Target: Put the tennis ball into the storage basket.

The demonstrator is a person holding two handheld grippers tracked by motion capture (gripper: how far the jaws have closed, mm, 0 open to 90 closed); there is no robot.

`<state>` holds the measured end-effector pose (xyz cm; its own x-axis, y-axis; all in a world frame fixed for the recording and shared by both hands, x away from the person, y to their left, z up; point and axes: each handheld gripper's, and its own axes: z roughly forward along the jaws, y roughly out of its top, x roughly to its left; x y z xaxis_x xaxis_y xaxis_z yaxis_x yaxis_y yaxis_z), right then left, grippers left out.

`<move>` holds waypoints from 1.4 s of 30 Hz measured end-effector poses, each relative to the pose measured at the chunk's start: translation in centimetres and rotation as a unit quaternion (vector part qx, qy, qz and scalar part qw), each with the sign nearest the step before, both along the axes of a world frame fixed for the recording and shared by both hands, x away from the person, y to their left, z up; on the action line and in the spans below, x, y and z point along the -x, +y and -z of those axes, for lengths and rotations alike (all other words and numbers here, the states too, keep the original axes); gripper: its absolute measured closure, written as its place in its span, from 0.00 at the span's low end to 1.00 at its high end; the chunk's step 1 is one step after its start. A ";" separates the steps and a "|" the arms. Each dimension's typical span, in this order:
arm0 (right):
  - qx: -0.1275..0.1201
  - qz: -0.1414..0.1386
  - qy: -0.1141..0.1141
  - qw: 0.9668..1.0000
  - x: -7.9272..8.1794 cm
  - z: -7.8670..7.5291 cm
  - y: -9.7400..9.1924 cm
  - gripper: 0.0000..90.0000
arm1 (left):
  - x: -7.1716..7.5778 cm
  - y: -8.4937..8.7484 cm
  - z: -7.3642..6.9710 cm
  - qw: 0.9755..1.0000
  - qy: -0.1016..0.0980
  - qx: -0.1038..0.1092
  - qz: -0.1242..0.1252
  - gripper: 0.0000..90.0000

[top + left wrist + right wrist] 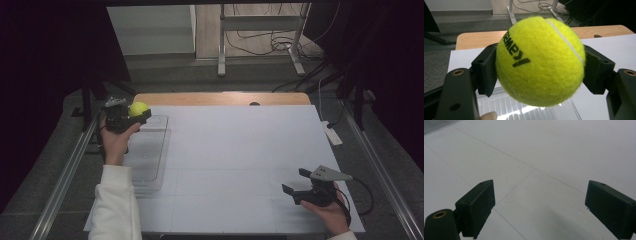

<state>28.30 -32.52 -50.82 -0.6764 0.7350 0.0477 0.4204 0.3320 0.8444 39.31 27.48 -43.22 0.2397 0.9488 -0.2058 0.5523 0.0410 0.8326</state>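
**Clearly a ball on its way to the tray**

Plainly, the left claw (134, 116) is clamped on a yellow tennis ball (138, 108) — in the left gripper view the two black pads press its felt from either side, across its widest part, which keeps a round thing from rolling out. The ball (540, 60) is held up in the air over the far end of a clear plastic tray (150, 155) that lies along the left edge of the white sheet (240, 150) on the counter (220, 98). My reading is that the tray is where it is meant to go, since its ribbed floor shows straight beneath the ball in that view.

The right claw (295, 181) rests near the sheet's right front corner, well apart from the ball, jaws spread with nothing between them — idle, and out of the way.

Writing: black print runs across the ball, seen upside down. It looks like part of a brand name, but I cannot read it with certainty.
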 end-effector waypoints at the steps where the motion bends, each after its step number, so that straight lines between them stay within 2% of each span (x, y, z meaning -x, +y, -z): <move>1: 0.000 0.000 0.000 1.000 0.0 0.0 0.0 0.11 | -0.1 0.1 0.1 1.000 0.002 0.000 0.000 0.30; 13: 0.000 -0.001 0.000 1.000 0.0 0.0 0.0 0.11 | -1.3 0.7 2.2 0.998 0.055 -0.010 -0.007 0.30; 24: 0.000 -0.003 0.000 1.000 0.0 0.0 0.1 0.11 | -1.9 1.4 3.4 0.997 0.078 -0.010 -0.015 0.30; 36: -0.001 -0.002 0.000 1.000 0.0 0.0 0.1 0.11 | -2.3 1.3 4.0 0.995 0.093 -0.028 -0.019 0.29; 42: -0.001 -0.002 0.000 1.000 0.0 0.0 0.1 0.11 | -2.5 1.3 4.5 0.994 0.103 -0.031 -0.020 0.29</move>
